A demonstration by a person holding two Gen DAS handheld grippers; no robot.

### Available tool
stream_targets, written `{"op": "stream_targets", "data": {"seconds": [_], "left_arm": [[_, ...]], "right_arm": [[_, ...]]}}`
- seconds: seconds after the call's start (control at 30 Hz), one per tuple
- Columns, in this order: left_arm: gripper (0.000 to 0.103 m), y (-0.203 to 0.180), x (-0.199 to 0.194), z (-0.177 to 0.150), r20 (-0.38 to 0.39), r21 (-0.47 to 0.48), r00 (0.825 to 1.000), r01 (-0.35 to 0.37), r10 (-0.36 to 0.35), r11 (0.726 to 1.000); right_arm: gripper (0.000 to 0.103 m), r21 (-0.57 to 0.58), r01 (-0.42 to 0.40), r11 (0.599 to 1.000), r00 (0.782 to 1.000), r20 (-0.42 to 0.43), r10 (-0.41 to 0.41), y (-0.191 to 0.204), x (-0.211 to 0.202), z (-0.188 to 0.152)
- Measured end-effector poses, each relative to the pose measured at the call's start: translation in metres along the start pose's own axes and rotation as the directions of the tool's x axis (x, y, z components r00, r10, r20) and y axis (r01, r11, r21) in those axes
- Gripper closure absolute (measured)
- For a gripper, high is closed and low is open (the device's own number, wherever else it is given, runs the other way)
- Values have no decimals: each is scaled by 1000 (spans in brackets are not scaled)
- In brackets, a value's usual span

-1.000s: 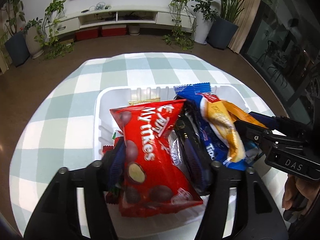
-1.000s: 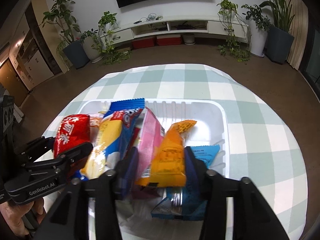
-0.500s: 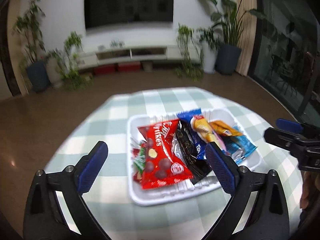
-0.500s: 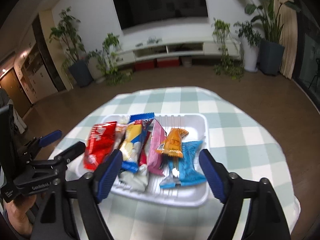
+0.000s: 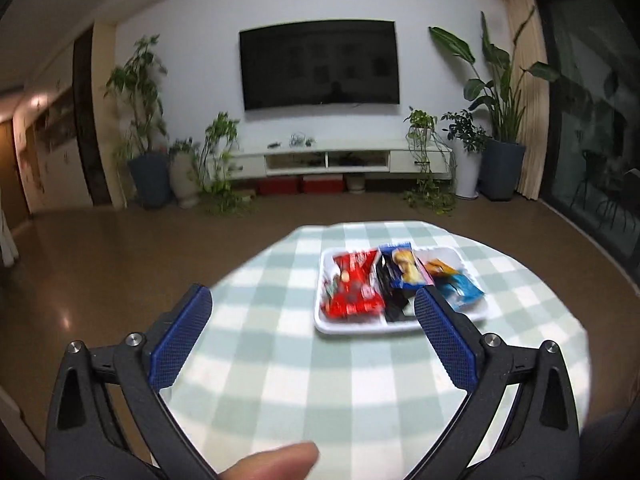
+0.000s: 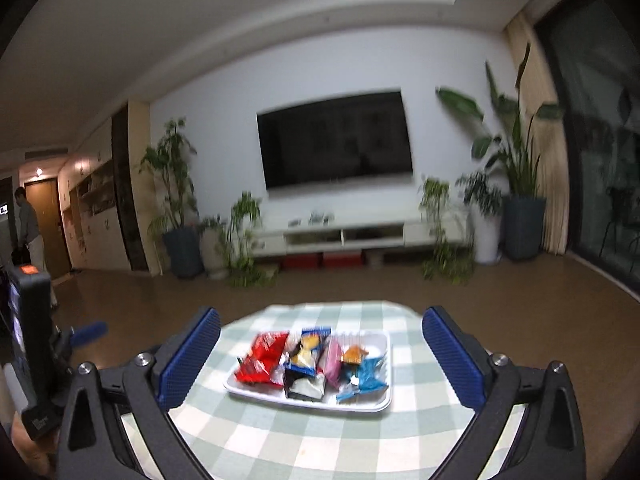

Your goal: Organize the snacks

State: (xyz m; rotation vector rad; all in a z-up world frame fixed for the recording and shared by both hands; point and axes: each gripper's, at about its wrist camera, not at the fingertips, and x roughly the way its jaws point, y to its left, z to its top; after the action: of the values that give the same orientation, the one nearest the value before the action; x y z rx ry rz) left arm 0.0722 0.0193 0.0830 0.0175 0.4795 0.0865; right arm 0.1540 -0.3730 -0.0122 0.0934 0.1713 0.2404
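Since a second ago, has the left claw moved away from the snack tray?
Yes. The left claw has pulled back and up from the white tray; the tray looks far smaller now, and the claw is open and empty.

No text can be read with certainty. The wrappers in the white tray [image 6: 380, 403] are blurred: the red packet [image 5: 354, 286] and the blue packet [image 5: 402, 271] carry print, but no letter is clear. A small label on the left hand-held gripper [image 6: 38, 423] is also too small.
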Motion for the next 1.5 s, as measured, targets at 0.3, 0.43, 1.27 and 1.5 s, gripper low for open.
{"op": "stream_targets", "data": {"seconds": [0.3, 0.43, 1.27, 1.5], "left_arm": [[0, -16, -56, -60, -118, -3, 991, 62, -62, 998], [0, -23, -53, -82, -190, 10, 980, 62, -59, 998], [0, -11, -13, -101, -285, -22, 957, 57, -61, 998], [0, -10, -13, -102, -291, -22, 955, 59, -63, 998]], "right_arm": [[0, 97, 77, 992, 965, -256, -50, -8, -20, -45], [0, 123, 116, 986, 939, -337, -69, -11, -21, -73], [0, 60, 154, 986, 910, -398, -118, 7, -20, -99], [0, 57, 154, 986, 907, -403, -118, 8, -20, -101]]}}
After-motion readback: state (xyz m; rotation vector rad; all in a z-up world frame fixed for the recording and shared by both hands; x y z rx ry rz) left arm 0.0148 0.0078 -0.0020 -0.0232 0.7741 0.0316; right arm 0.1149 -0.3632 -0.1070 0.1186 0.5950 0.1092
